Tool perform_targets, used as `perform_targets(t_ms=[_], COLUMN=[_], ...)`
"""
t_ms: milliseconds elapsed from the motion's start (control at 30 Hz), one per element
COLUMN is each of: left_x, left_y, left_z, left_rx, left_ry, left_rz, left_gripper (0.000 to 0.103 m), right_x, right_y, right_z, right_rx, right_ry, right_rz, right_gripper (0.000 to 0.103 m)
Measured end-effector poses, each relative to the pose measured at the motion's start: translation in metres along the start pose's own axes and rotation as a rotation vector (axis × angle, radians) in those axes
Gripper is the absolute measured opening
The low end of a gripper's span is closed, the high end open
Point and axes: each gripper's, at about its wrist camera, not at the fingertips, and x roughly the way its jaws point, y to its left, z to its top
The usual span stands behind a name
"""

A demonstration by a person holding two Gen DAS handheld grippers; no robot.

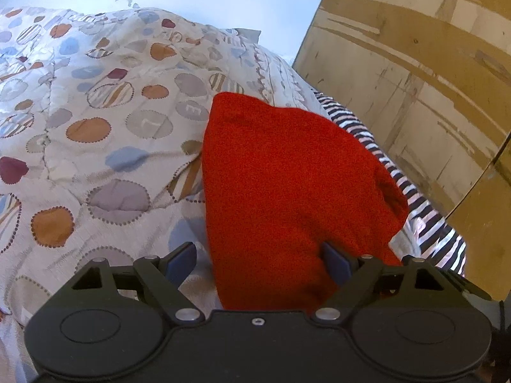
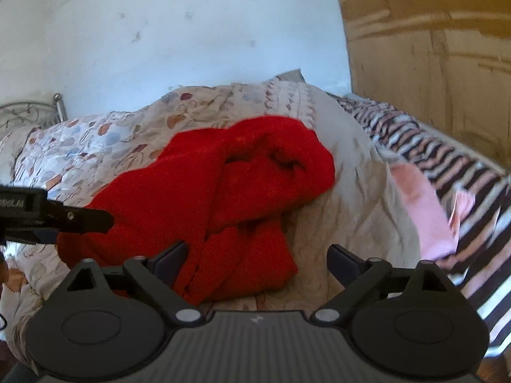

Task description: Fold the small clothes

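A red knitted garment [image 2: 223,191] lies bunched on the patterned quilt [image 2: 95,137]. In the left wrist view the red garment [image 1: 281,178] fills the middle and lies between the wide-open fingers of my left gripper [image 1: 258,258], draped over the right finger [image 1: 335,261]. My right gripper [image 2: 258,261] is open just in front of the garment's near edge, with its left finger [image 2: 172,261] against the cloth. The left gripper [image 2: 64,217] also shows at the left edge of the right wrist view, reaching onto the garment.
A black and white striped sheet [image 2: 447,172] covers the bed's right side, with a pink cloth [image 2: 424,210] on it. A wooden wardrobe [image 2: 431,48] stands at the right. A white wall [image 2: 175,32] is behind, and a metal bedhead [image 2: 32,111] at the far left.
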Motion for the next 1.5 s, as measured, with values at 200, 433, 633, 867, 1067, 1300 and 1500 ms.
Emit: perform_targets(t_ms=[200,433,633,867,1067,1300,1500], left_x=[0.003,-0.012,-0.005,0.039,0.056,0.068,0.048], left_y=[0.004,0.011,0.036,0.048,0.043,0.048,0.045], left_z=[-0.001,0.031,0.057,0.068,0.055,0.059,0.052], left_rx=[0.005,0.047,-0.032,-0.065,-0.044,-0.085,-0.089], left_ry=[0.003,-0.023,-0.082,-0.039,-0.038,-0.01,-0.047], left_rz=[-0.005,-0.048,-0.073,-0.044,-0.044,-0.059,-0.07], left_gripper=[0.091,0.098,0.102,0.102,0.102,0.102,0.102], right_x=[0.002,-0.008,0.039,0.108,0.122,0.124,0.125], right_y=[-0.018,-0.046,-0.081,-0.085,-0.079,-0.081,-0.082], right_z=[-0.001,0.039,0.082,0.102,0.087,0.078,0.076], right_rx=[0.105,0.184,0.342,0.35,0.33,0.346,0.349], right_ry=[0.005,-0.094,-0.09,-0.005,0.015,0.007,0.001], right_rz=[0.056,0.171,0.217,0.15,0.117,0.122,0.127], right_gripper=[0.1,0.103,0.103,0.103,0.097,0.096,0.096])
